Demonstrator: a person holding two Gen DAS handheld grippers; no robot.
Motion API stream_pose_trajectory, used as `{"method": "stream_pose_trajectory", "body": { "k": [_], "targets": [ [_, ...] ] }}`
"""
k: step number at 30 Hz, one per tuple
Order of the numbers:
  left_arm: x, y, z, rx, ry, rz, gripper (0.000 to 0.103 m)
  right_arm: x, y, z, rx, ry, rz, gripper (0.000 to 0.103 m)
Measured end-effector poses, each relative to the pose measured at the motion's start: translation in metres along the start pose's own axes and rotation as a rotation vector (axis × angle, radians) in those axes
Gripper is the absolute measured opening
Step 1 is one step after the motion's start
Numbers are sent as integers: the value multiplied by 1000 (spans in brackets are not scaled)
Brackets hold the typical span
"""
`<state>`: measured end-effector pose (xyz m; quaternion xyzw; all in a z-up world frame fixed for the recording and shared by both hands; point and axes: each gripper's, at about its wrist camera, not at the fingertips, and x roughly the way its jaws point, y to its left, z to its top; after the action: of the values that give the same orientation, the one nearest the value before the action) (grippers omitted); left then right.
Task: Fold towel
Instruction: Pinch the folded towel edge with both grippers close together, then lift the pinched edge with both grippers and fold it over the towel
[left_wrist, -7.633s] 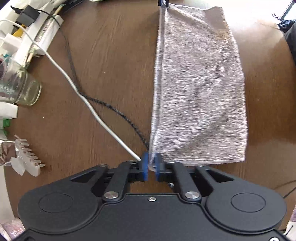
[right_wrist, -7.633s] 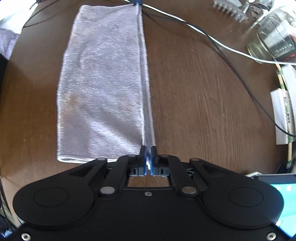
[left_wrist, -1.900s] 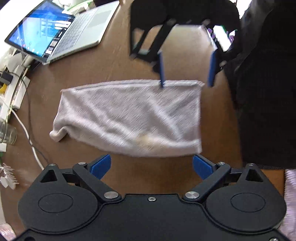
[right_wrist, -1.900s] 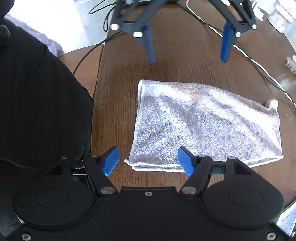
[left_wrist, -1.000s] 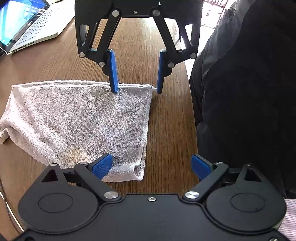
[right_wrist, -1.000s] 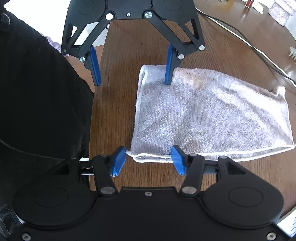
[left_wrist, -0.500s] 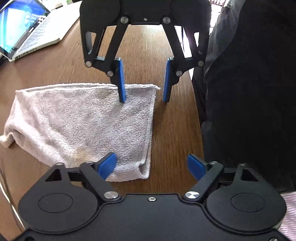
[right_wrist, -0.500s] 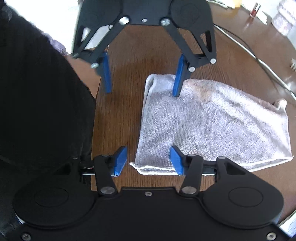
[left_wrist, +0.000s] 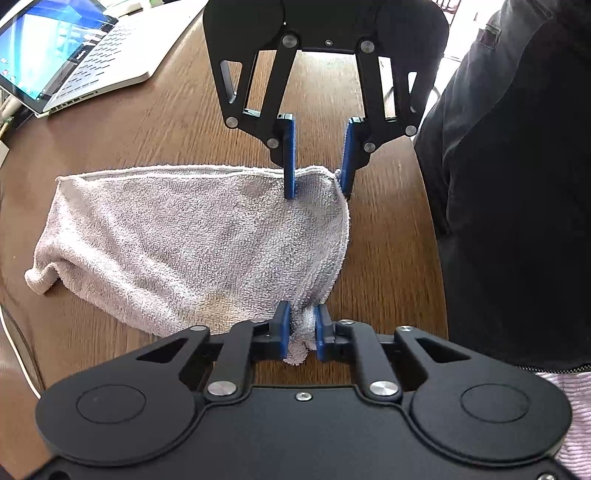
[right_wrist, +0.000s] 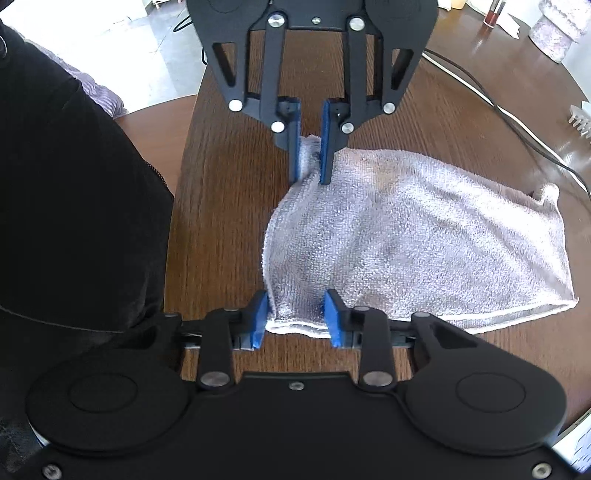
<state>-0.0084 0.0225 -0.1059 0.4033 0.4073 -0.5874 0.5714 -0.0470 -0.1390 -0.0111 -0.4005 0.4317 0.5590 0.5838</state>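
A light grey towel (left_wrist: 192, 240), folded into a long strip, lies on the brown wooden table (left_wrist: 155, 122). My left gripper (left_wrist: 300, 332) is shut on the towel's near corner, with cloth bunched between its blue pads. It also shows in the right wrist view (right_wrist: 309, 162), clamped on that corner. My right gripper (right_wrist: 297, 319) straddles the other corner of the same short end of the towel (right_wrist: 406, 240). Its jaws are partly closed with a clear gap, the pads touching the cloth. It shows in the left wrist view (left_wrist: 318, 177) the same way.
An open laptop (left_wrist: 70, 51) sits at the table's far left. White and black cables (right_wrist: 491, 99) cross the table behind the towel. A person in dark clothing (left_wrist: 517, 184) stands close against the table edge. A white comb-like piece (right_wrist: 580, 118) lies at the right.
Both grippers closed in on the towel's short end. The left one went from wide open to shut on the corner. The right one narrowed around its corner.
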Motion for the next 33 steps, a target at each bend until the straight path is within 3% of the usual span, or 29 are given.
{"method": "stream_pose_trajectory", "body": {
  "k": [5, 7, 9, 21, 23, 33],
  "targets": [
    [4, 3, 6, 16, 26, -7, 11, -7, -4, -4, 24, -4, -9, 13],
    [6, 4, 8, 19, 31, -6, 10, -9, -10, -1, 35, 2, -1, 11],
    [7, 7, 8, 7, 32, -11, 9, -14, -33, -4, 50, 6, 10, 10],
    [-10, 34, 12, -82, -43, -21, 7, -41, -38, -8, 126, -7, -6, 10],
    [-22, 30, 6, -79, -47, -9, 7, -45, -39, -22, 139, -14, -12, 10],
    [-52, 58, 11, -84, -59, 55, 7, -76, -76, -2, 138, -44, -68, 10]
  ]
}}
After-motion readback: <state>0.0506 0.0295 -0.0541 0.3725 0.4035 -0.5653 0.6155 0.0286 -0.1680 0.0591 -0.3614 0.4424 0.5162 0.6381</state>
